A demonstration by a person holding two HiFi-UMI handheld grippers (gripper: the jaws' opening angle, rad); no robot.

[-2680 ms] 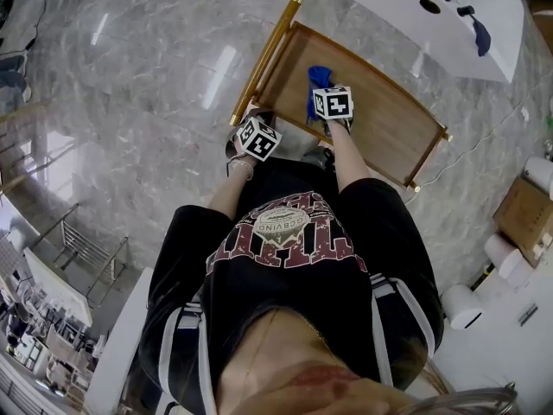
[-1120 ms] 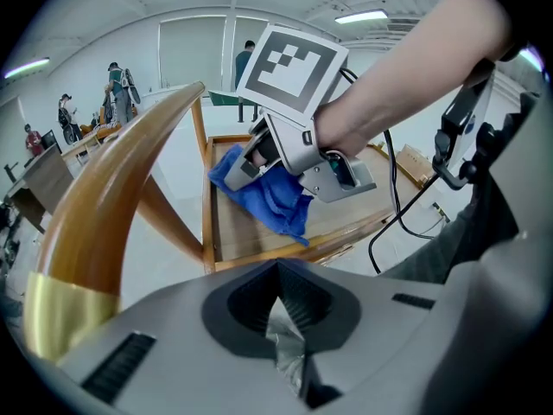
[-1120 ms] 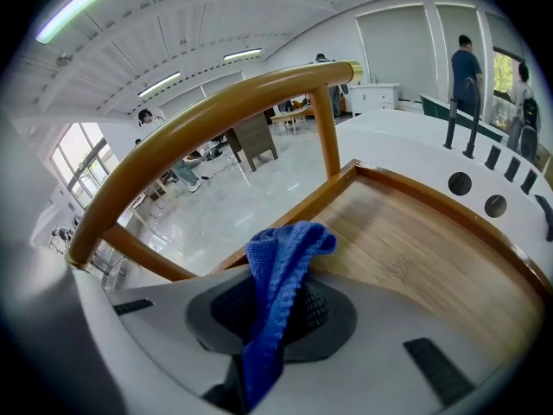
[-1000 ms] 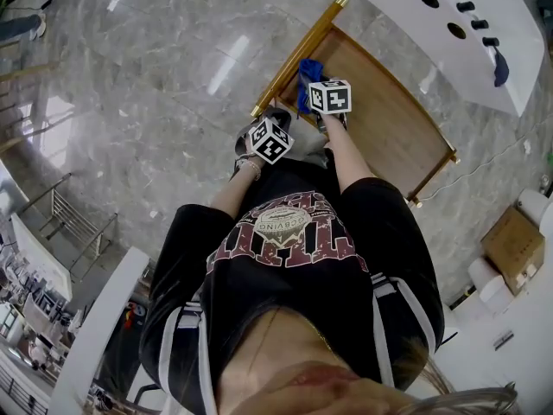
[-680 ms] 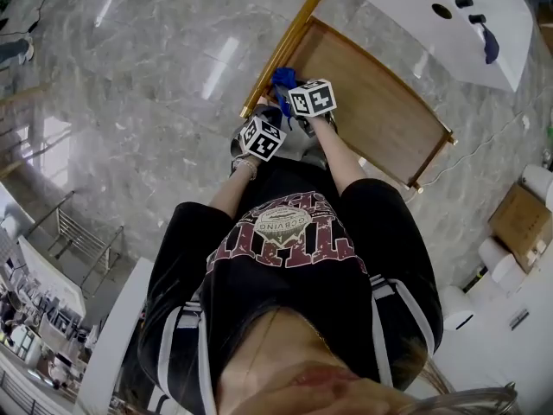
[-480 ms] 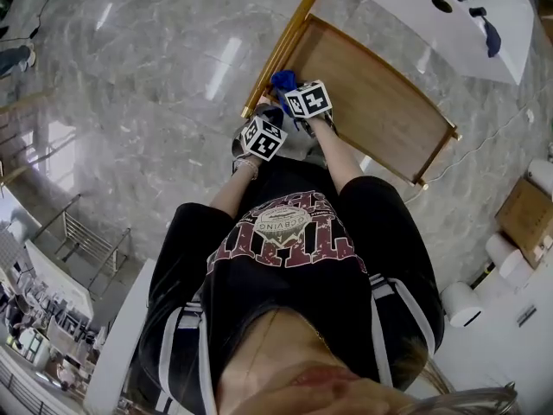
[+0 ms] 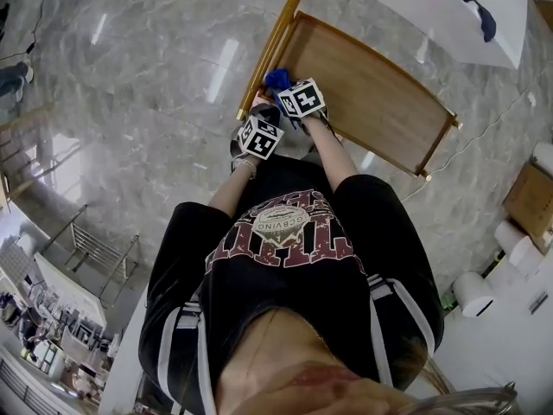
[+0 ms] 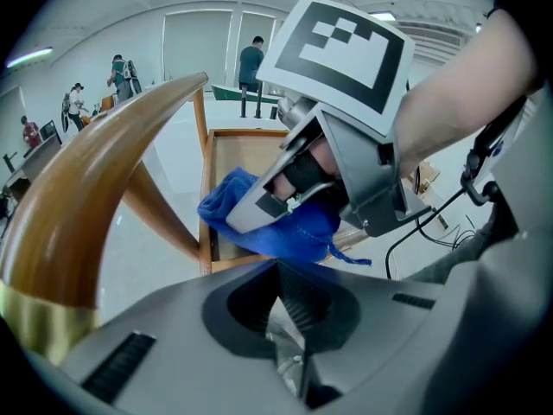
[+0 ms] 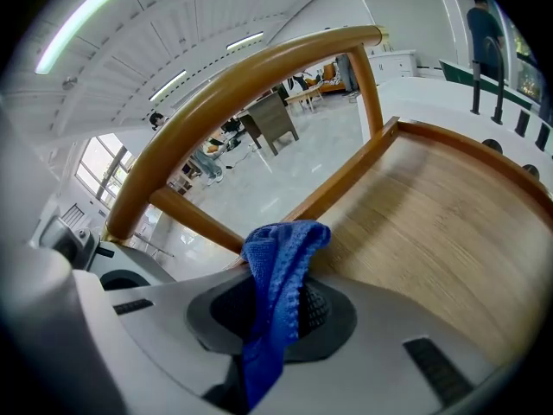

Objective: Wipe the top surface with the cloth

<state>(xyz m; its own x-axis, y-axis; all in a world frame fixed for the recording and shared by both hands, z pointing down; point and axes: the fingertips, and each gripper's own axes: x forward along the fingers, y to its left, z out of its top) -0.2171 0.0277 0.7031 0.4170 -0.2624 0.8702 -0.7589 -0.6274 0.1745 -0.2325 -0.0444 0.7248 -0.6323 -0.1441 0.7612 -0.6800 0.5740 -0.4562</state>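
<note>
Blue cloth (image 9: 273, 271), one, pinched by right gripper (image 9: 278, 308)

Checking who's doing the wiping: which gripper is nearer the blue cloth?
Right. The right gripper is shut on the blue cloth, over the wooden top; the left gripper, shut and empty, sits just behind the cloth.
</note>
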